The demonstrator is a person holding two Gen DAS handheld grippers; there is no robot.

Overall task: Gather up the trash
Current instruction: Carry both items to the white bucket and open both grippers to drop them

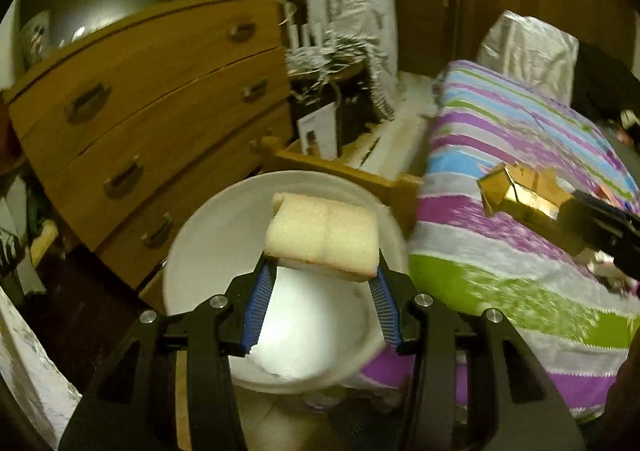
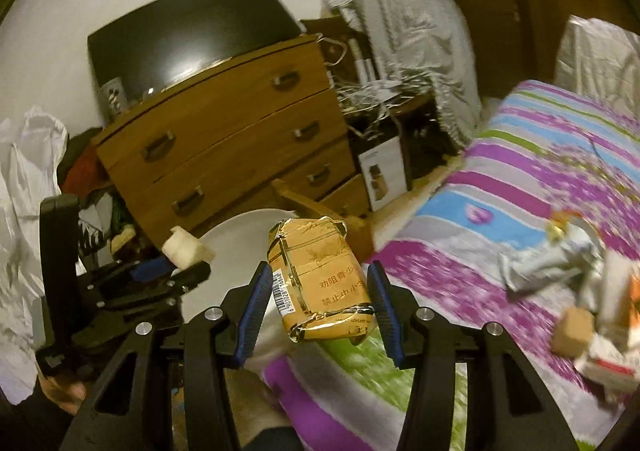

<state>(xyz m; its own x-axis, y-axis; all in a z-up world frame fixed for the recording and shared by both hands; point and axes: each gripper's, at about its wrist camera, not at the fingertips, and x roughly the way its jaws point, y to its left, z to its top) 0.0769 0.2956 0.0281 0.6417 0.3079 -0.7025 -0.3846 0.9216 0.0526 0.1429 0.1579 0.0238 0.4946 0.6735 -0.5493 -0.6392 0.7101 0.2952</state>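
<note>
The left gripper (image 1: 322,279) clamps a spongy, cream foam block (image 1: 322,237) at frame centre, over a round white plastic bin (image 1: 192,251) holding something white, blurred. The right gripper (image 2: 320,301) pinches a crinkled gold foil cigarette pack (image 2: 320,283), barcode showing, at centre. Crumpled wrappers (image 2: 560,271) lie smeared by blur on the striped bedspread (image 2: 520,171), lower right, cut off.
</note>
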